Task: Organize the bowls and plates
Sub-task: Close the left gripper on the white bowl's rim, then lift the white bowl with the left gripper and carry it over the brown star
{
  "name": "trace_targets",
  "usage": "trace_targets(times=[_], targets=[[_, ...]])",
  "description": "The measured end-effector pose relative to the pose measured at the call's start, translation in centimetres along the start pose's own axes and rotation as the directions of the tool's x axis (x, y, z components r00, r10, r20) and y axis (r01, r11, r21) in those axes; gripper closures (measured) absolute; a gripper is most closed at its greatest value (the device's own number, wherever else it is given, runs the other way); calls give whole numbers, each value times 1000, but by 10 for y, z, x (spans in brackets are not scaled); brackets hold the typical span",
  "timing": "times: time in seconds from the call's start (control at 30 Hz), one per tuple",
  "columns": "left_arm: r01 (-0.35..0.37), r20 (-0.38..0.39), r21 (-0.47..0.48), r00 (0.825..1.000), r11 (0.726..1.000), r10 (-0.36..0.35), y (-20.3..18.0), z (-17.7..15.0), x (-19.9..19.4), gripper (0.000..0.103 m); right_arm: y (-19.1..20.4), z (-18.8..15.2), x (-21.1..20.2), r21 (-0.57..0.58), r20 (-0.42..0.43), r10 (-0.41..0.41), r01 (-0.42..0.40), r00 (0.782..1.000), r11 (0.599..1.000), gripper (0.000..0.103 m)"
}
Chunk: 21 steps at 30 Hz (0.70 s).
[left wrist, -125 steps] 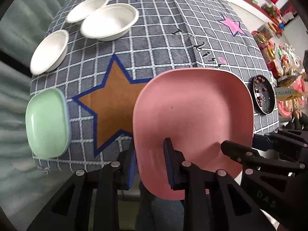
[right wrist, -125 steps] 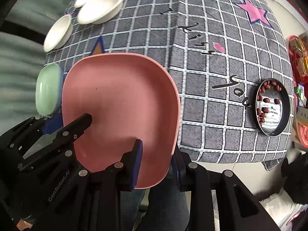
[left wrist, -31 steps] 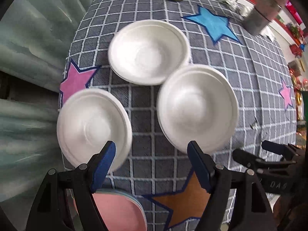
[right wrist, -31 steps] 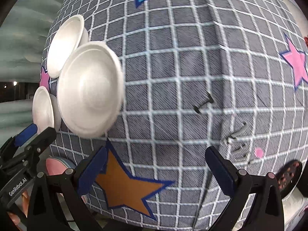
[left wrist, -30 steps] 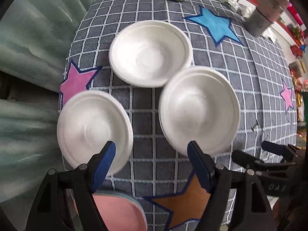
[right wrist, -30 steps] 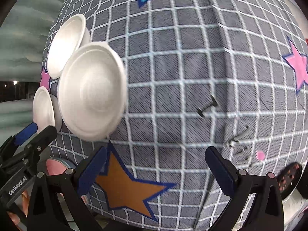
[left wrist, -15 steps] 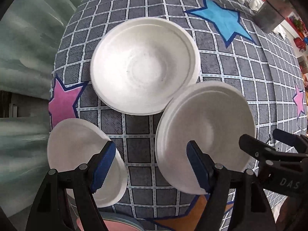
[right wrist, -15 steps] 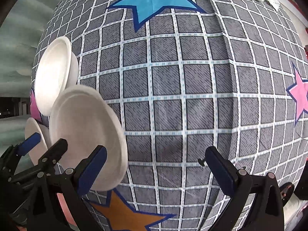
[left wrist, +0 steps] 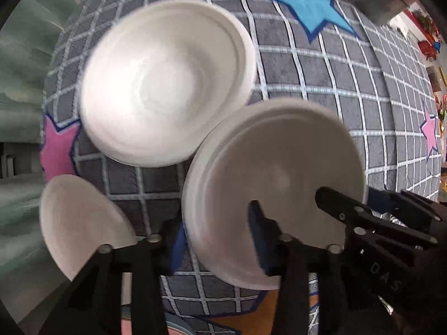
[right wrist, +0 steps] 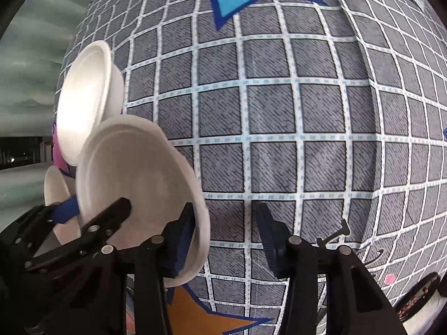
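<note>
Three white bowls sit on a grey checked tablecloth (left wrist: 321, 64). The nearest white bowl (left wrist: 273, 184) is between the fingers of my left gripper (left wrist: 218, 240), which straddles its near rim, one finger outside and one inside; the jaws stand partly closed. A second white bowl (left wrist: 164, 81) lies behind it, a third (left wrist: 81, 223) at the left edge. My right gripper (right wrist: 229, 243) is open, its left finger just beside the same bowl (right wrist: 134, 178), its right finger over bare cloth.
A pink plate on a green one peeks at the bottom edge (left wrist: 178, 330). A dark dish with red bits (right wrist: 416, 296) sits at the right table edge. A grey container (left wrist: 382, 0) stands far back. The table edge drops off at left.
Both grippers have moved forward and down onto the nearest white bowl. The left gripper's jaws have narrowed around its rim; the right jaws have narrowed too.
</note>
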<state>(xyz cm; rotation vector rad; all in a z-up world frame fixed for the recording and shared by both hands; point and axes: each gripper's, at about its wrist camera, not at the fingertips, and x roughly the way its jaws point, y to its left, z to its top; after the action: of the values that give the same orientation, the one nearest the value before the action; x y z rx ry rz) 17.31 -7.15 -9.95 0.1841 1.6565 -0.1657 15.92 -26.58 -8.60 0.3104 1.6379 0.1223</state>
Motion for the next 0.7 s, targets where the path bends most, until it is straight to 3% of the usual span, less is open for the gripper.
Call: trace_targets(times=[0.07, 0.33, 0.7], targets=[[-11, 9, 22, 1000, 1000, 11, -9, -4, 2, 70, 7, -1, 3, -6, -11, 17, -17, 1000, 1000, 74], [-32, 23, 136, 999, 990, 29, -59, -34, 3, 70, -4, -33, 7, 14, -19, -11, 11, 1000, 1000, 76], [0, -40, 322, 999, 947, 14, -138, -120, 19, 70, -46, -124, 17, 121, -64, -54, 61, 997, 991, 76]])
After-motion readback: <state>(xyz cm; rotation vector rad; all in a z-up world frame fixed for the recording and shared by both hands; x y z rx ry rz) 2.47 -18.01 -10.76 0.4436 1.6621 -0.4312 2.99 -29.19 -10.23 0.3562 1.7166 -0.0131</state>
